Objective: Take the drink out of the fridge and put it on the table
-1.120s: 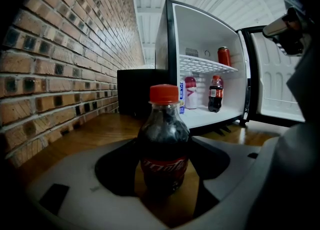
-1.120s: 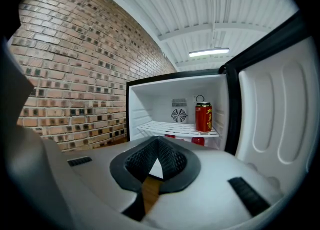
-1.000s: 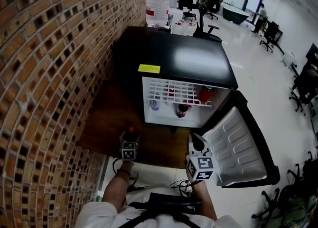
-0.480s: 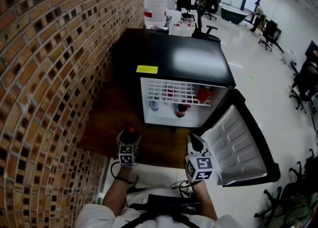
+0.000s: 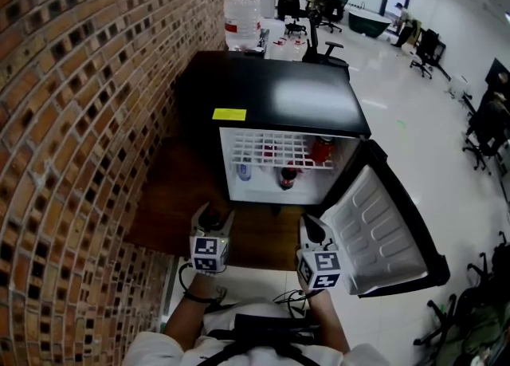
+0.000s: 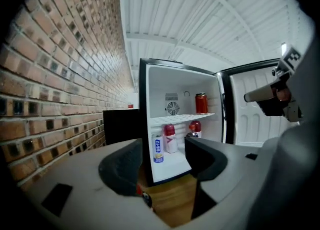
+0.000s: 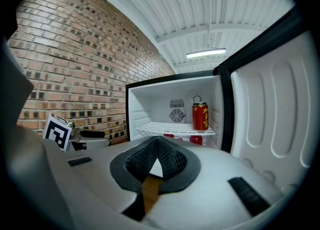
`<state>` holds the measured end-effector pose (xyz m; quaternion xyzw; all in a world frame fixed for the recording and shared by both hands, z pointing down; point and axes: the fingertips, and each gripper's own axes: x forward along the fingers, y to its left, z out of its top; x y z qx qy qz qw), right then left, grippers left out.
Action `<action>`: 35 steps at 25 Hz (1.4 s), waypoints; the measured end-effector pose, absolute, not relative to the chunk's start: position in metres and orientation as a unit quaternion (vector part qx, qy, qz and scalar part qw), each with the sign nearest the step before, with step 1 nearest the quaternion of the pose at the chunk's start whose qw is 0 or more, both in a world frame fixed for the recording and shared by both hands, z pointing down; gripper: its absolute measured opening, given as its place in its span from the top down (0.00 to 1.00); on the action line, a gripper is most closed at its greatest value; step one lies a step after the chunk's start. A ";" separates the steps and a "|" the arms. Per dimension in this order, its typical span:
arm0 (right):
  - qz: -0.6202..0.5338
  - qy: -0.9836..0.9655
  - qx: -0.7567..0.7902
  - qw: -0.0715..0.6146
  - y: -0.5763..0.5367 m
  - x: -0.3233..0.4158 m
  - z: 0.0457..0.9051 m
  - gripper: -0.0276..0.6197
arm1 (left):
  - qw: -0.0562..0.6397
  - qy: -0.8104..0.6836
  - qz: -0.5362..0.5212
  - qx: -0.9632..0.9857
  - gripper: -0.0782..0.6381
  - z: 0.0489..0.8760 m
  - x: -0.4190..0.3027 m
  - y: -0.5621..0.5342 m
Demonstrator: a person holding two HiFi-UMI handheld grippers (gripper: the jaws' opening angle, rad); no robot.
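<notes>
fridge (image 6: 180,81): faces you, white inside, its door (image 5: 374,229) swung wide to your right.
red can (image 6: 201,102): upright on your upper wire shelf (image 6: 182,117), right side.
blue-and-white can (image 6: 158,149): upright on the floor, front left.
red-capped bottles (image 6: 170,138): upright behind it.

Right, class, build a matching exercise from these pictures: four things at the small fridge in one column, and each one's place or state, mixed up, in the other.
Things:
1. red can
2. blue-and-white can
3. fridge door
4. yellow sticker

Places or states:
A. swung wide open
B. standing on the wire shelf
C. stuck on the black top of the fridge
D. below the shelf, on the bottom inside

Pairs: 1-B, 2-D, 3-A, 4-C.
</notes>
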<state>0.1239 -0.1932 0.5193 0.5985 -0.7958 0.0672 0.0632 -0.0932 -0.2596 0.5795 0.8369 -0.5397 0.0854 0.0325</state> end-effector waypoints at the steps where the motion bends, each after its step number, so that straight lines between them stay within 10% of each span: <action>1: 0.067 -0.795 0.600 0.063 -0.193 0.125 0.519 0.94 | 0.028 -0.534 0.088 0.840 0.53 0.575 -0.088 -0.258; 13: 0.068 -0.786 0.612 0.054 -0.186 0.137 0.516 0.94 | 0.028 -0.475 0.073 0.877 0.89 0.546 -0.036 -0.244; 35: 0.060 -0.784 0.615 0.065 -0.187 0.139 0.514 0.94 | 0.066 -0.448 0.061 0.889 0.89 0.527 -0.007 -0.235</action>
